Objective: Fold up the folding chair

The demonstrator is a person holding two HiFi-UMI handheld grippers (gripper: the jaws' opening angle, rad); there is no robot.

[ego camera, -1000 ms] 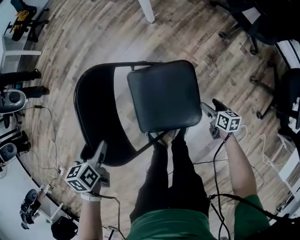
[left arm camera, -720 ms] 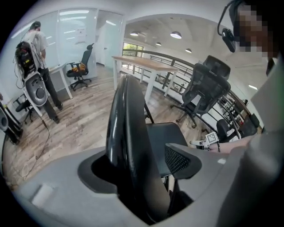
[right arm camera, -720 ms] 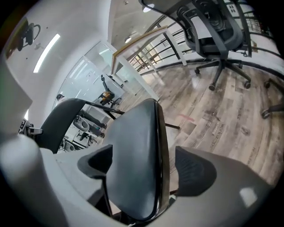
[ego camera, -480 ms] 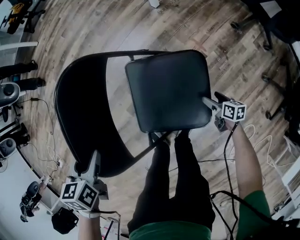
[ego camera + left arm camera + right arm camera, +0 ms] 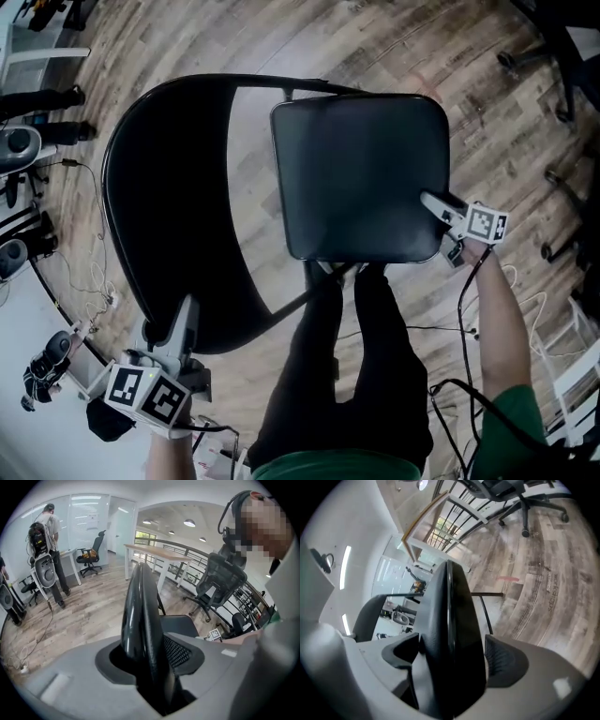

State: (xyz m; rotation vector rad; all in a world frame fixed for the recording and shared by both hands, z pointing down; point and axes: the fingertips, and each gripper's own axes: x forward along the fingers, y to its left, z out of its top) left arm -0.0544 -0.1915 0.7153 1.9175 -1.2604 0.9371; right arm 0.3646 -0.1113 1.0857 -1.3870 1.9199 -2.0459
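The black folding chair stood open on the wooden floor, right in front of the person, whose dark-trousered legs were planted just behind it. From above, its padded seat lay flat and square. The curved backrest swept round on the person's left side.

The left tongs were down at the near lower end of that backrest. Seen along them, the glossy rim of the backrest ran straight up between the two jaws, which were closing in on it. The ribbed pad on one side lay against the rim, while a dark gap showed on the other, so they had not clamped it.

The right tongs reached in at the seat's right edge. Their jaws stood wide, with the thick edge of the seat between them and a clear gap before the outer pad.

A mesh office chair stood beyond, and loose cables trailed over the floor on the left.
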